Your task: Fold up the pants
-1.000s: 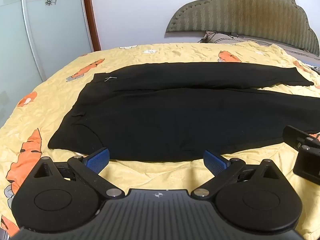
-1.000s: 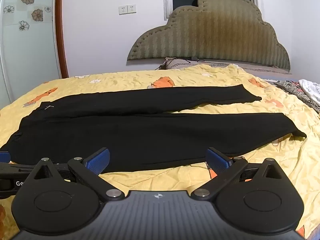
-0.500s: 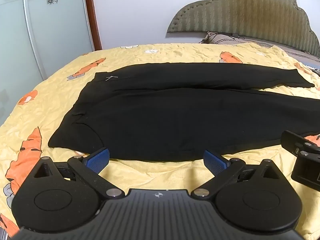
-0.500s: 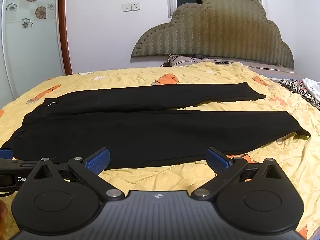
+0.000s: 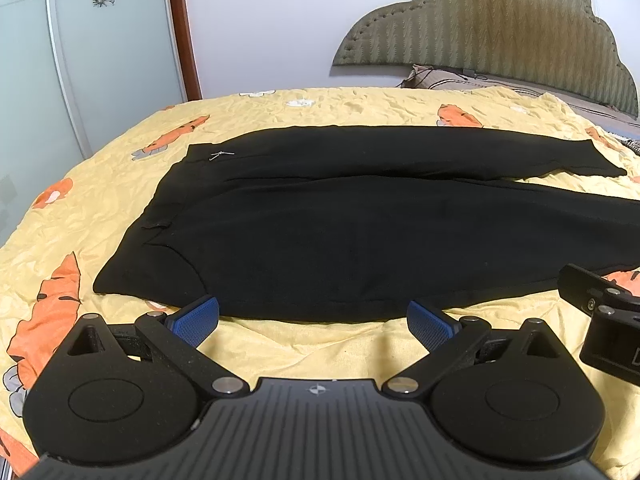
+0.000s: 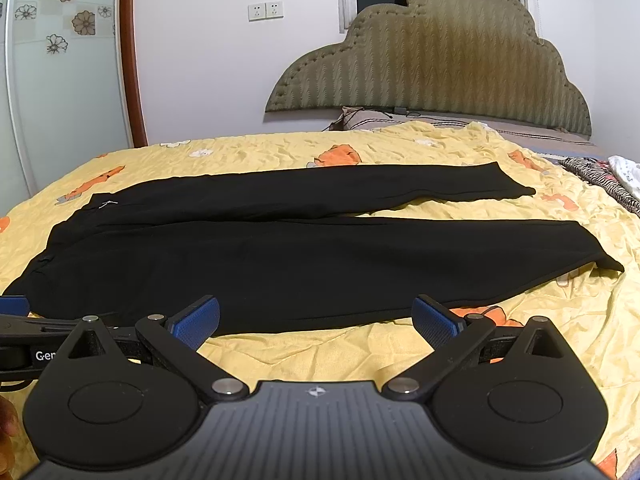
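I hold both grippers low over the bed, and the black pants [image 5: 360, 236] lie flat just ahead of the jaws, spread sideways with the 2 legs side by side. The left gripper [image 5: 313, 316] has its jaws wide apart and holds nothing; its blue pads [image 5: 198, 316] sit just in front of the near edge of the cloth, close to the waist end, not touching as far as I can see. The right gripper [image 6: 316, 316] is also spread wide and empty, and it faces the middle of the near leg [image 6: 320, 272]. Beyond its jaws, to the right, the 2 cuffs lie apart from each other — the far leg [image 6: 320, 192] ends shorter in this view.

I judge that no fold is started yet, so the first grasp is the next thing.

The risks I see from here:
- The yellow sheet [image 6: 320, 356] is wrinkled just under the jaws, so a low pinch could take the sheet together with the hem.
- The cloth is thin and black, the edge is hard to read, and a jaw may catch only 1 layer — then the leg opens while lifting.
- The 2 grippers are near each other; the right one shows at the right of the left jaws, so a crossing move could make them collide.
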A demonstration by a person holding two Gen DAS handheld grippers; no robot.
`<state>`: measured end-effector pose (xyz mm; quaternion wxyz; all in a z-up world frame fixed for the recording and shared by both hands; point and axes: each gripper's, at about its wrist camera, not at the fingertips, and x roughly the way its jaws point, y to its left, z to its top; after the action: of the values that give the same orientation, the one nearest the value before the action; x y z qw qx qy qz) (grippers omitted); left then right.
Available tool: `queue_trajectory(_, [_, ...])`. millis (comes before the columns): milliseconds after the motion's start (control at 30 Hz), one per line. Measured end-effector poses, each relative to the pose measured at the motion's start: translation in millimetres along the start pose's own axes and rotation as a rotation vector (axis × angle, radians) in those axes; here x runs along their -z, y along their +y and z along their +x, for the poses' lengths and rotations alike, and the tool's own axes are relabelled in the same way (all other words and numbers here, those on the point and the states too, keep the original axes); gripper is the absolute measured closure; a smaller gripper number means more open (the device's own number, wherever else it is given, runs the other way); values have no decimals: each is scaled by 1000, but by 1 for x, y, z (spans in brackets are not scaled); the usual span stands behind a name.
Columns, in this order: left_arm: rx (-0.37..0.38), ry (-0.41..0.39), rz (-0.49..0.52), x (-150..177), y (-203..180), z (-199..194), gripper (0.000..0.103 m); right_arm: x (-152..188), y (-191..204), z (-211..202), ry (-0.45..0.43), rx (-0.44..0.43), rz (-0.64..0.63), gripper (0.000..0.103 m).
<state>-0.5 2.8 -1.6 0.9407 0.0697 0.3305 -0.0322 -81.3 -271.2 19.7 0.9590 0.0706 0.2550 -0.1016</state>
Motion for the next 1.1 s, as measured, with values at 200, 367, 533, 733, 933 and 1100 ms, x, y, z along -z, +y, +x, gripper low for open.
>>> queue_trajectory(200, [-6, -7, -4, 1, -2, -1, 1, -1, 0, 1, 2, -1, -2, 0])
queue_trajectory(367, [0, -9, -10, 2, -1, -2, 1, -1, 1, 1, 1, -1, -2, 0])
queue_trajectory(533, [14, -22, -11, 3, 0, -3, 1, 0, 1, 2, 2, -3, -2, 0])
queue_trajectory(733, [21, -32, -13, 3, 0, -4, 1, 1, 2, 2, 3, -6, -4, 0])
queue_trajectory(933, [15, -17, 7, 3, -4, -2, 1, 1, 3, 3, 5, -7, -5, 0])
queue_trajectory(1100, [0, 0, 19, 3, -5, 0, 1, 2, 4, 4, 5, -9, -6, 0])
